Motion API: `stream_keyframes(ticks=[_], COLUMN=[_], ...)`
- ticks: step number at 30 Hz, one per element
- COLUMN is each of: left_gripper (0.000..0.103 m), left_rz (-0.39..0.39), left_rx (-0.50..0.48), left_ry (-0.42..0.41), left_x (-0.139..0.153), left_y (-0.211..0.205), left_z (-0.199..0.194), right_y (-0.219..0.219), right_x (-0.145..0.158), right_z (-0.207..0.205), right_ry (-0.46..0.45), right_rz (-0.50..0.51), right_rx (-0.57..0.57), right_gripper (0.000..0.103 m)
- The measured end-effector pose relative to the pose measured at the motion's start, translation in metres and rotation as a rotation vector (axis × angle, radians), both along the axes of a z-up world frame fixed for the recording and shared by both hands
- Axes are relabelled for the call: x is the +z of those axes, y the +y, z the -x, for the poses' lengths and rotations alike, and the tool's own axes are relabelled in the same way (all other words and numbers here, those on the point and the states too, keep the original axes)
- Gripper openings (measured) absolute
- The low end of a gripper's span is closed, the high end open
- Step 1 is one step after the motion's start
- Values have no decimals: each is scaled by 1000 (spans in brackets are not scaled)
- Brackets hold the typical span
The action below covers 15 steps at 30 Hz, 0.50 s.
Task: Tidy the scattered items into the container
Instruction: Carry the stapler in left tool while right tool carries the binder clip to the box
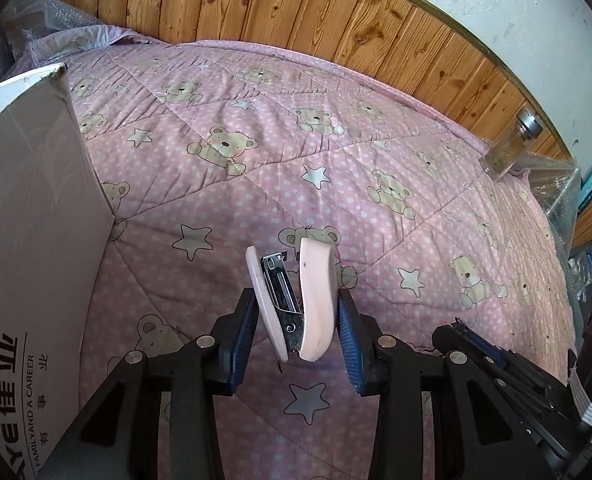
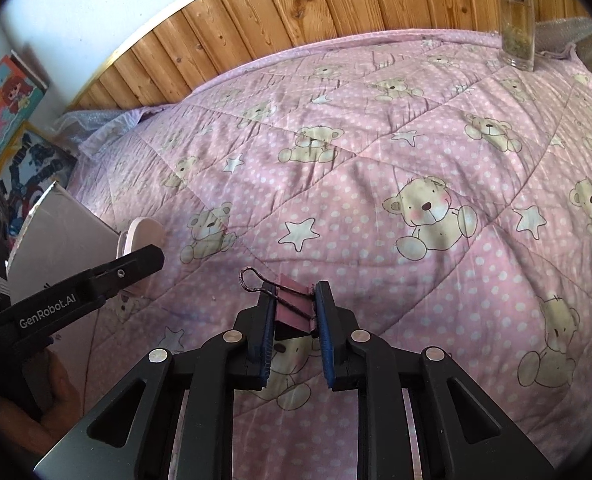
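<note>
Surface is a bed covered with a pink quilt [image 1: 280, 168], white polka dots, teddy bears and stars, diamond stitching. Behind it a wooden plank headboard [image 1: 296, 12] with a gold trim edge, white wall [image 1: 515, 8] above.

Left gripper [image 1: 296, 308] holds a pink stapler [image 1: 292, 300], jaws pinching it from both sides; the stapler is lifted off the quilt, mouth open, metal magazine showing, pointing toward 12 o'clock. The white cardboard box [image 1: 28, 240] stands at 9 o'clock in the left wrist view, just beside the gripper, black print on its side wall; the stapler is not over it, still outside.

Right gripper [image 2: 295, 312] clamps a pink binder clip [image 2: 292, 306], jaws closed on its body, one wire handle sticking out toward 11 o'clock. The clip is above the quilt, near the bottom centre of the right wrist view.

In the right wrist view the left gripper's finger and stapler tip sit at 9 o'clock, against the box wall. A hand [image 2: 56, 404] shows at 8 o'clock, partly hidden.

A glass jar [image 2: 517, 20] with metal lid stands upright at 1 o'clock on the quilt's far edge, greenish contents. Bubble wrap [image 1: 555, 184] lies at the bed edge at 3 o'clock in the left view. Colourful boxes [image 2: 12, 92] stand by the wall at 10 o'clock in the right view.
</note>
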<state>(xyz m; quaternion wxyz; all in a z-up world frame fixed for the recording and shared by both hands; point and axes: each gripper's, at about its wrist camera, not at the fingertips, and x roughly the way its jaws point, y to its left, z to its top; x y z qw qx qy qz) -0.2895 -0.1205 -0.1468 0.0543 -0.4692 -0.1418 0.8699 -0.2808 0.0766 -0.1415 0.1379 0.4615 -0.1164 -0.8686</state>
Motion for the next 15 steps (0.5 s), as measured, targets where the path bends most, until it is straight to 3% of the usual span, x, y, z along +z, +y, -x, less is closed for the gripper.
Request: stream_keyframes(ticks=[15], left_gripper=[41], left_rz=[-64], left_rx=[-39], left_ry=[68], left_x=[47], left_y=[7], left_z=[-42], right_y=[-13], right_x=[43], right_z=[-47], right_ry=[43], right_rz=[-9], right_rx=[14], right_gripper=[20])
